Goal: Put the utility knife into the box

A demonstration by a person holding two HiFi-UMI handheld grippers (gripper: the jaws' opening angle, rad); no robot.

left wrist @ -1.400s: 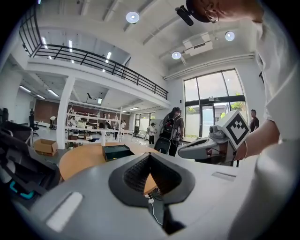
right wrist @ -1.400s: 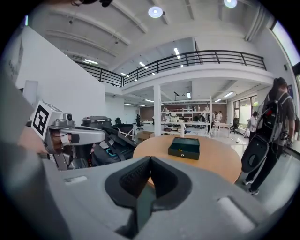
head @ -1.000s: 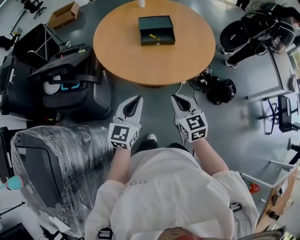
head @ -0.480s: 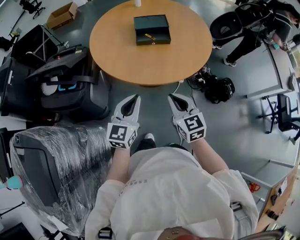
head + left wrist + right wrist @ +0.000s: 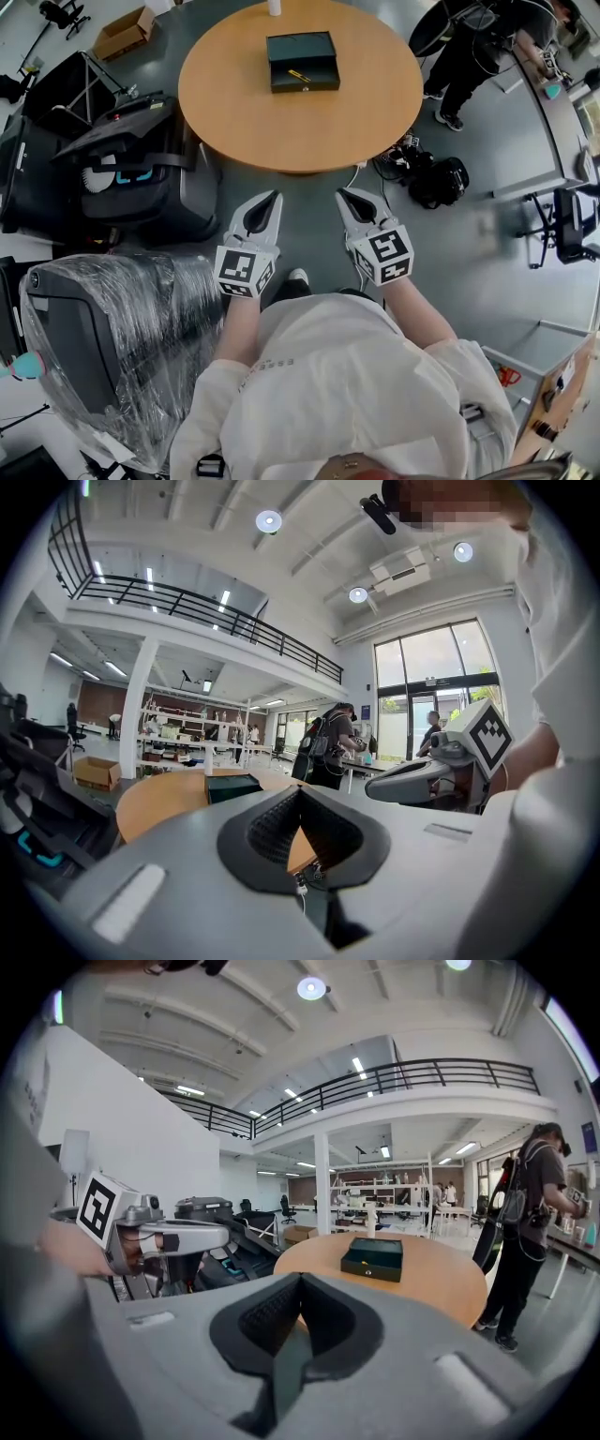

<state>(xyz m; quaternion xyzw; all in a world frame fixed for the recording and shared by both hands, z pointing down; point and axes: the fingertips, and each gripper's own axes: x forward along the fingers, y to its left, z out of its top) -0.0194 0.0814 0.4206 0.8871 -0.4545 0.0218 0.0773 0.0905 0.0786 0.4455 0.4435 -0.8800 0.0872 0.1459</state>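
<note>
Yellow utility knife (image 5: 300, 75) seems already inside box (image 5: 302, 62) on bench (image 5: 281, 127); I hold left tool (image 5: 274, 198), right tool (image 5: 344, 195) closed, empty; nothing left.

Round table (image 5: 375, 122) of smooth matt wood, box (image 5: 305, 84) dark matt, plastic wrap (image 5: 141, 328) clear, glossy, crinkled, carton (image 5: 127, 30) of brown cardboard, left gripper (image 5: 274, 197), right gripper (image 5: 343, 194) — matt grey plastic
</note>
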